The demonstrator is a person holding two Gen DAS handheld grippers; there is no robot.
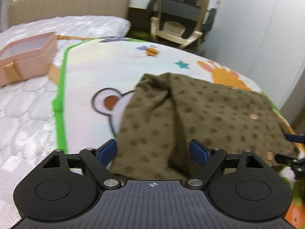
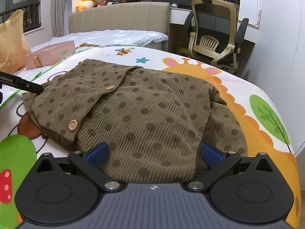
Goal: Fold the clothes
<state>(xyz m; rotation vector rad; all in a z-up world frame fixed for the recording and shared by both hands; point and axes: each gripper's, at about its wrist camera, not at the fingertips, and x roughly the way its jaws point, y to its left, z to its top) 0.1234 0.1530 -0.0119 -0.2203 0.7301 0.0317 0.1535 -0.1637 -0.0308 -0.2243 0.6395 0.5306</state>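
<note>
I see the olive dotted cardigan [image 2: 144, 106] lying partly folded on the cartoon play mat [image 2: 238, 87] that covers the bed [image 2: 118, 35], its buttoned flap turned over toward the left, two wooden buttons showing. My right gripper [image 2: 153, 153] sits at the near hem with its jaws spread wide — the blue pads [image 2: 97, 153] stand on either side of the knit without pressing it. My left gripper [image 1: 153, 149] is at the garment's left side, jaws also wide, with a bunched fold and a ribbed edge of the cardigan lying between the pads [image 1: 107, 149]; the cloth there hangs loose, not pinched. In the right wrist view its black finger reaches the cardigan's left edge.

Containers: a pink box [image 1: 24, 57] rests on the white quilted mattress just beyond the mat's green border — it stands open and, from the left wrist view, its pale interior looks bare. A tan paper bag [image 2: 11, 43] stands behind it at the far left; I cannot tell what it holds.

An office chair [image 2: 215, 36] stands past the bed.
</note>
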